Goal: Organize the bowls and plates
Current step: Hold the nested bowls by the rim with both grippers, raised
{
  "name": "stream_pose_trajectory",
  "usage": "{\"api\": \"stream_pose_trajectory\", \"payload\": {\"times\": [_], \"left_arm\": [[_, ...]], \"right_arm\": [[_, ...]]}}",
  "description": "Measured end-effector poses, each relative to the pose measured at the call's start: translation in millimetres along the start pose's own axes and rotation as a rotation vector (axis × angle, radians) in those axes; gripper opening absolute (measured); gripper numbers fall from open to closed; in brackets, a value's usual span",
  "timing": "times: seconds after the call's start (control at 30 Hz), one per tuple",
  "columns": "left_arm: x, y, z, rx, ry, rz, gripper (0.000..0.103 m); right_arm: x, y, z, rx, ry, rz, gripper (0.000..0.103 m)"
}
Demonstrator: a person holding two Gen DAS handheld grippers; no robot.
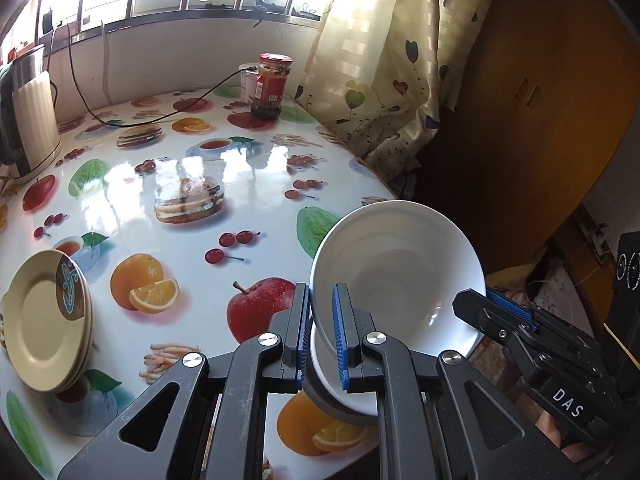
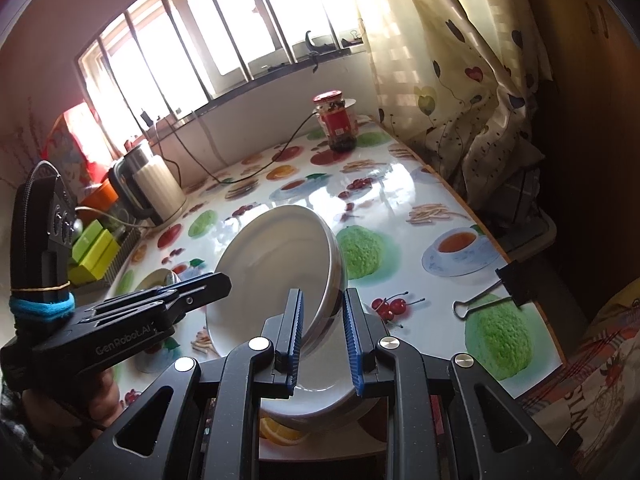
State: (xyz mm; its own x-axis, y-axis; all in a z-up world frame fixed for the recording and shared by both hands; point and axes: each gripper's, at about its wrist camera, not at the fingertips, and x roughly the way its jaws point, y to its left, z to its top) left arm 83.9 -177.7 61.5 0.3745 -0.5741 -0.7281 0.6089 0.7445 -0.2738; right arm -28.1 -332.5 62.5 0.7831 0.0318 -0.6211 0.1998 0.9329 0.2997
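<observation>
A white bowl (image 1: pixel 400 280) is held tilted above the near right part of the fruit-print table (image 1: pixel 180 184). My left gripper (image 1: pixel 320 324) is shut on the bowl's left rim. My right gripper (image 2: pixel 322 328) straddles the opposite rim of the same bowl (image 2: pixel 276 264), with a gap showing at its right pad (image 2: pixel 352 332). Its fingers show in the left wrist view (image 1: pixel 496 312). A stack of beige plates (image 1: pixel 44 320) with a dark swirl pattern lies at the table's left edge.
A red-lidded jar (image 1: pixel 272 84) stands at the far side by the window wall. A kettle (image 1: pixel 28 112) stands at far left with a black cable (image 1: pixel 160 116) across the table. A curtain (image 1: pixel 392 64) hangs right. A binder clip (image 2: pixel 492 296) grips the table edge.
</observation>
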Motion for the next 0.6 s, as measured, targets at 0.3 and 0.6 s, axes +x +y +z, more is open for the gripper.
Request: {"api": "stream_pose_trajectory", "payload": {"times": [0.3,0.6], "left_arm": [[2,2,-8,-0.014,0.014,-0.009,0.012],[8,4,-12,-0.026,0.036,-0.012,0.012]], "right_arm": [[4,-2,-13,0.012,0.026,-0.006,0.020],[10,-6,-25,0.026,0.054,-0.010,0.020]]}}
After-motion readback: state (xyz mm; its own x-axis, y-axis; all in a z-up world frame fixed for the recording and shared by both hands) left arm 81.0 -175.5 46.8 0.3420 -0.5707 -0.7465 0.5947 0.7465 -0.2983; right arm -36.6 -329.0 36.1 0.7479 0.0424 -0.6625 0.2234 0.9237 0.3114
